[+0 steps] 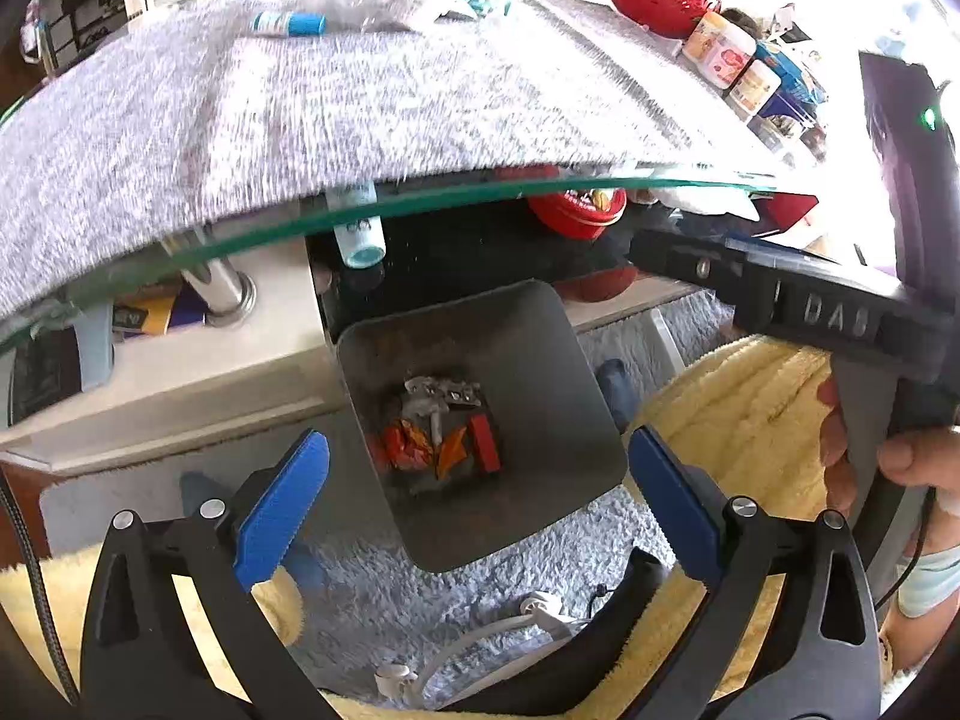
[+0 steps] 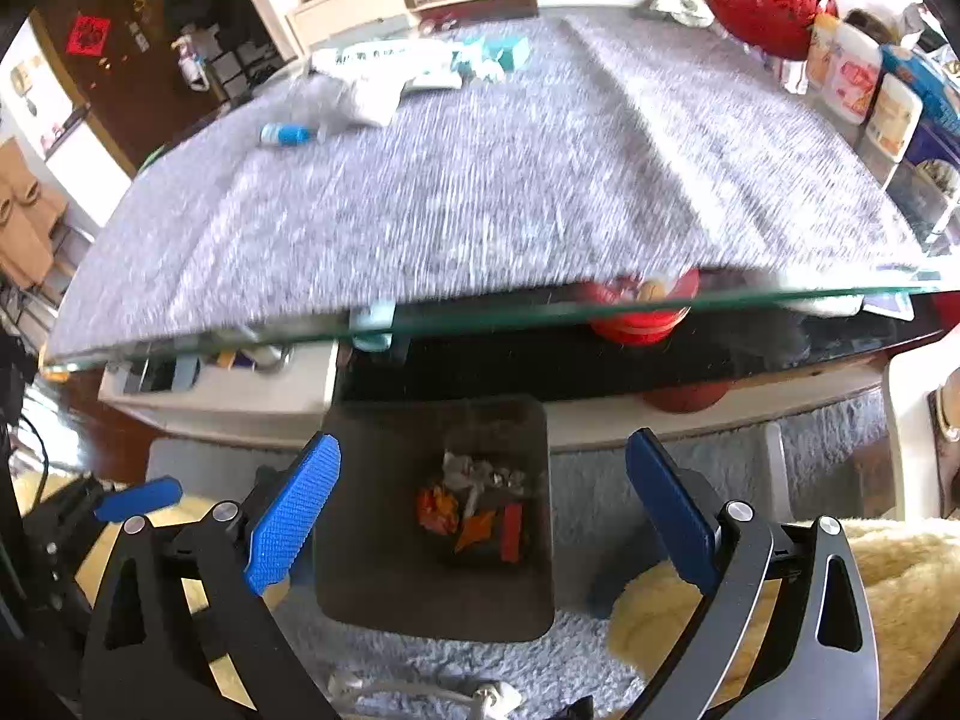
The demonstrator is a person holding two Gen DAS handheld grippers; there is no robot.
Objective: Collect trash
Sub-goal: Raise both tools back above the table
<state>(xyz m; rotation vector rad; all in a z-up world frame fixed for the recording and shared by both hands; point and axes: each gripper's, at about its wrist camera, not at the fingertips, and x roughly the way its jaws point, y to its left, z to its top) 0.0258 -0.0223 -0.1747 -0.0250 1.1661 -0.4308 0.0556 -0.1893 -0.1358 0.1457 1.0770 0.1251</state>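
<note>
A grey square bin (image 1: 528, 348) stands on the carpet below the glass table's front edge (image 1: 540, 192). Orange, red and silver wrappers (image 1: 438, 432) lie on its bottom. My left gripper (image 1: 477, 444) hangs open over the bin with nothing between its blue pads. My right gripper (image 2: 483, 444) is also open and empty above the same bin (image 2: 384, 540) and its wrappers (image 2: 474, 510). On the table's grey cloth (image 2: 480, 180), a small blue-capped bottle (image 2: 287, 134) and crumpled white packaging (image 2: 372, 96) lie at the far side.
A red bowl (image 1: 660, 0) and several jars (image 1: 720, 48) line the table's right edge. A red tin (image 1: 576, 210) sits on the shelf under the glass. Yellow fleece (image 1: 750, 396) lies right of the bin. A white cable (image 1: 528, 612) lies on the carpet.
</note>
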